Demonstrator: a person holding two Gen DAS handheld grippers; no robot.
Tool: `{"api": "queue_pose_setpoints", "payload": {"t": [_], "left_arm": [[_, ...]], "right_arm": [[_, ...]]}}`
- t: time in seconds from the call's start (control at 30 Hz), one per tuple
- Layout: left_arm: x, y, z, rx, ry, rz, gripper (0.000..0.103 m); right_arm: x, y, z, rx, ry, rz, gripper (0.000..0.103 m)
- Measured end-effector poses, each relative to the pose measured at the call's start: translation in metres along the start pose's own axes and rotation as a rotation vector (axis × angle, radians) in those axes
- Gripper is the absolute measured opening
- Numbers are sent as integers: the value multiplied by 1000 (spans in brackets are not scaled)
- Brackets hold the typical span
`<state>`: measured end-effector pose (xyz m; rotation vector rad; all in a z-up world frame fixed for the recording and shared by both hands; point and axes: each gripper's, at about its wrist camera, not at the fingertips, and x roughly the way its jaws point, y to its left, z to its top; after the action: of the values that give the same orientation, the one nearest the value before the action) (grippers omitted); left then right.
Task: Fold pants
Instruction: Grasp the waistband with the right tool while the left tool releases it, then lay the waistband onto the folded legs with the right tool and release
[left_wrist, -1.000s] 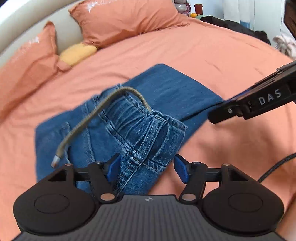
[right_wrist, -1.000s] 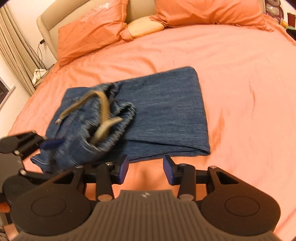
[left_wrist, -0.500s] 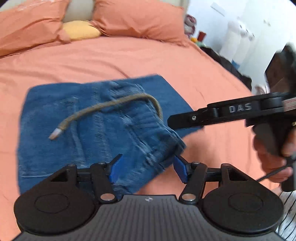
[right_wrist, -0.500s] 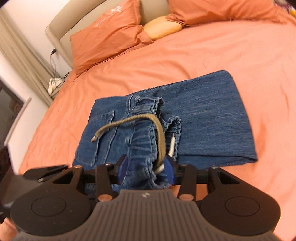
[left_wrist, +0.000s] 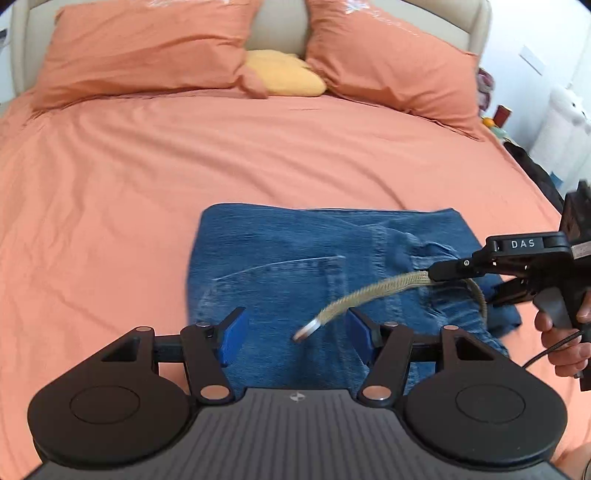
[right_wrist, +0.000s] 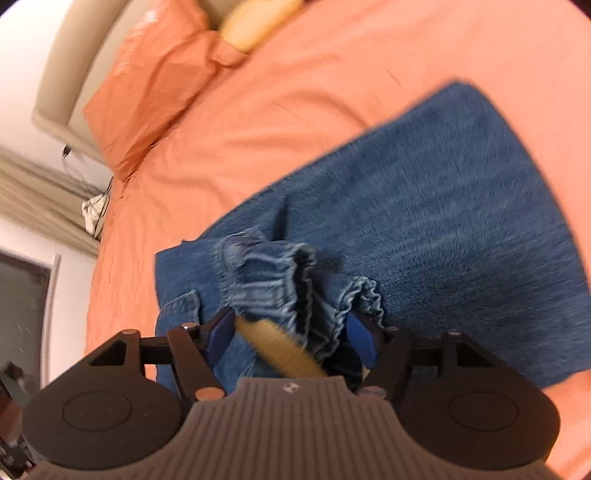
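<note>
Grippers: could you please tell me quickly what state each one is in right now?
Left gripper: open, holding nothing.
Right gripper: jaws opening, jeans waistband and drawstring between them.

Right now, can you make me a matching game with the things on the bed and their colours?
Things:
1. jeans
2. drawstring
3. small cushion between the pillows
4. bedsheet

Colours:
A. yellow
B. orange
C. blue
D. tan

Pairs: 1-C, 2-D, 3-A, 4-B
</note>
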<state>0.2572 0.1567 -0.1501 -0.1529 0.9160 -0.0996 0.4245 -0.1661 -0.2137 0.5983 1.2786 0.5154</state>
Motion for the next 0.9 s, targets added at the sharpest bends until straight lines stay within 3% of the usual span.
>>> {"api": "queue_pose_setpoints", "payload": {"t": [0.1, 0.17, 0.2, 0.3, 0.4, 0.7, 0.8, 0.9], "left_arm": [[2, 10, -1, -17, 4, -8, 71], [4, 17, -2, -35, 7, -6, 70], [4, 19, -3, -46, 6, -3, 70], [0, 29, -6, -77, -12, 1, 68], [-8, 38, -8, -97, -39, 16, 68], [-53, 54, -8, -162, -149, 27, 68], [-62, 55, -7, -157, -164, 16, 68], [-60, 52, -6, -147, -166, 6, 68]], "right_arm": [[14, -14, 4, 85, 16, 13, 67], [15, -11, 3, 72, 11, 38, 37], [13, -7, 2, 57, 6, 51, 29], [-2, 20, -3, -67, -35, 16, 18], [-23, 66, -8, -206, -71, 1, 16], [-88, 231, -1, -516, -160, 74, 14], [-106, 257, 8, -570, -197, 41, 13], [-117, 252, 27, -552, -201, -14, 13]]}}
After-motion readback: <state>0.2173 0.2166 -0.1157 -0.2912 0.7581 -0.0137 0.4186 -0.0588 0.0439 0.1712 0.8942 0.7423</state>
